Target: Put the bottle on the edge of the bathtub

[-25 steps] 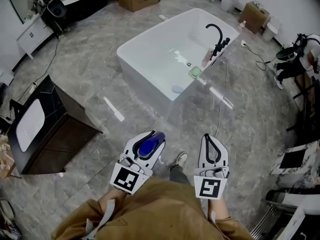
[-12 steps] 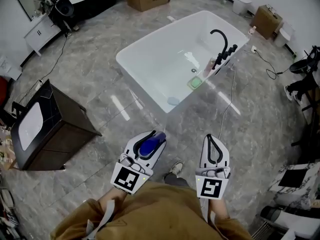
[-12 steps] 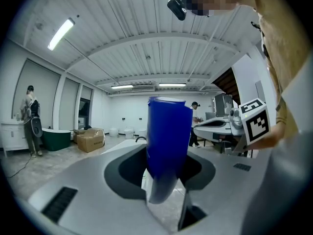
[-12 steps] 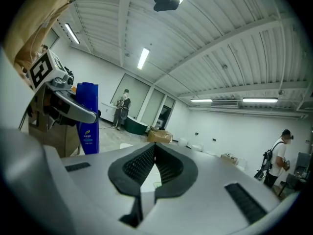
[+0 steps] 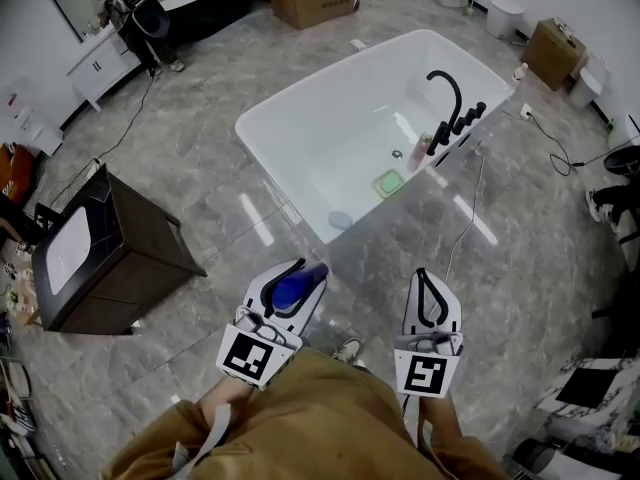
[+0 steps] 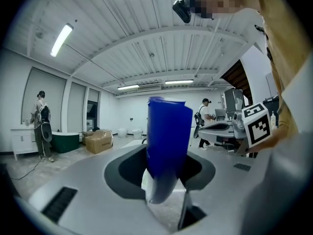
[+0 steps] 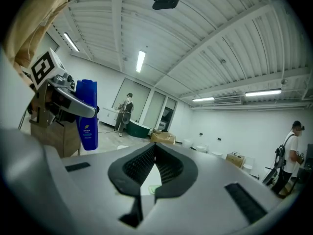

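The left gripper (image 5: 300, 280) had its fingers clenched on the blue bottle (image 5: 292, 291), which hung above the floor, well short of the white bathtub (image 5: 282, 182). The right gripper (image 5: 430, 288) had its fingers pressed together on nothing. Doing this well probably meant a firm carry, then setting the base flat on the near rim, away from the black faucet (image 5: 446, 88). The bottle's label (image 7: 87, 129) was too small to read, so no brand was legible.

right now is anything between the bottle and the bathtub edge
nothing visible does: only floor lies between the blue bottle in the left gripper and the bathtub rim
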The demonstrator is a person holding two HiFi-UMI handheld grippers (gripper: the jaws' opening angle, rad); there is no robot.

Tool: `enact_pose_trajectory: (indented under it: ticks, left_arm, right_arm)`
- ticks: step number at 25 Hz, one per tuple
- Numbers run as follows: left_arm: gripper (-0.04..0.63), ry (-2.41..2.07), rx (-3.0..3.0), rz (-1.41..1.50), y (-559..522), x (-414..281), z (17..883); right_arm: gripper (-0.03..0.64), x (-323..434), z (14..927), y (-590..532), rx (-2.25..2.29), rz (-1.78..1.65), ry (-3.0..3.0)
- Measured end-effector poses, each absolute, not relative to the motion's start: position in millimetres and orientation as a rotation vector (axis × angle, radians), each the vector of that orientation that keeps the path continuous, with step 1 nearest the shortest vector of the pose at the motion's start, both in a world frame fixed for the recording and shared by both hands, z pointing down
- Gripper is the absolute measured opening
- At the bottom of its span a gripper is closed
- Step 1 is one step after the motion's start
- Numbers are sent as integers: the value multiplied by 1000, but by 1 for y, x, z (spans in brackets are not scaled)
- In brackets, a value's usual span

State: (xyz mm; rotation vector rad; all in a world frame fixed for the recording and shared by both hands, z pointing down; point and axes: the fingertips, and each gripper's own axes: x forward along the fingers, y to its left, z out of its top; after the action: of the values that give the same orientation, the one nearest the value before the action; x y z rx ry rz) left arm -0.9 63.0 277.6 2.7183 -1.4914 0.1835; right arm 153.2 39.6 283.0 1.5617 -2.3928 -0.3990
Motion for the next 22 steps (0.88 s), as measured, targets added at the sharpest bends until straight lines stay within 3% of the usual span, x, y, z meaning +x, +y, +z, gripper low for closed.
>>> enact_pose_trajectory:
  ticks: [22]
  left_arm:
    - [159,-1380,2756,166,-53,-7,299]
  right_arm:
    - [3,151,289,-53,1621,-363,-2280]
